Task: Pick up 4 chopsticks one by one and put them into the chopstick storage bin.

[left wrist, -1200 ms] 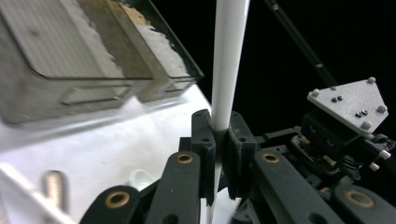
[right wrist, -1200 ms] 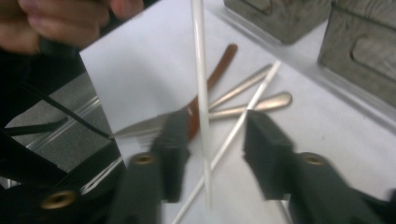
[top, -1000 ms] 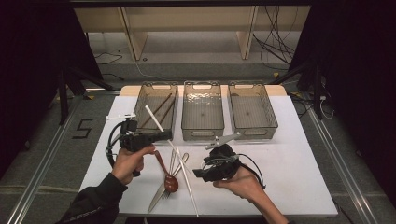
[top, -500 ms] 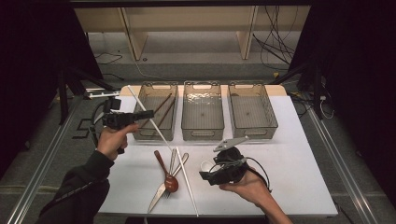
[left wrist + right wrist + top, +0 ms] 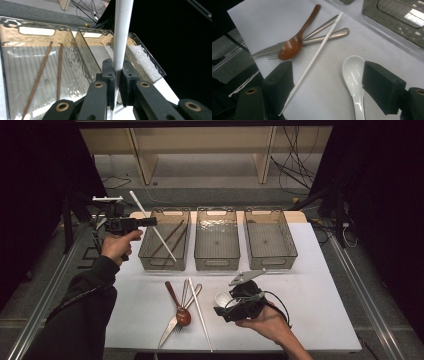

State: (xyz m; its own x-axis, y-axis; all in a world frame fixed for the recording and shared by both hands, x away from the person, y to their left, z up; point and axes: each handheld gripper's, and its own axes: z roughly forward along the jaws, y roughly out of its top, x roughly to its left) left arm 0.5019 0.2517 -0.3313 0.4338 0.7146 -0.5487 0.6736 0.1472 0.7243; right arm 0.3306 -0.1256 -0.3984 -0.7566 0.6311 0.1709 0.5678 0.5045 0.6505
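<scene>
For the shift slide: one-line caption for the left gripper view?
Left gripper clamps a white chopstick above the bin holding two brown chopsticks.

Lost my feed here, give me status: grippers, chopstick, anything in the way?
Left gripper shut on white chopstick over left bin. Right gripper open, jaws just widened, around white spoon. Path clear.

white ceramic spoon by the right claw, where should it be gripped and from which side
Grip the white spoon across its narrow handle, coming down from above. It lies flat, bowl up, between the open right claw, and the bowl looks too broad and rounded to pinch.
</scene>
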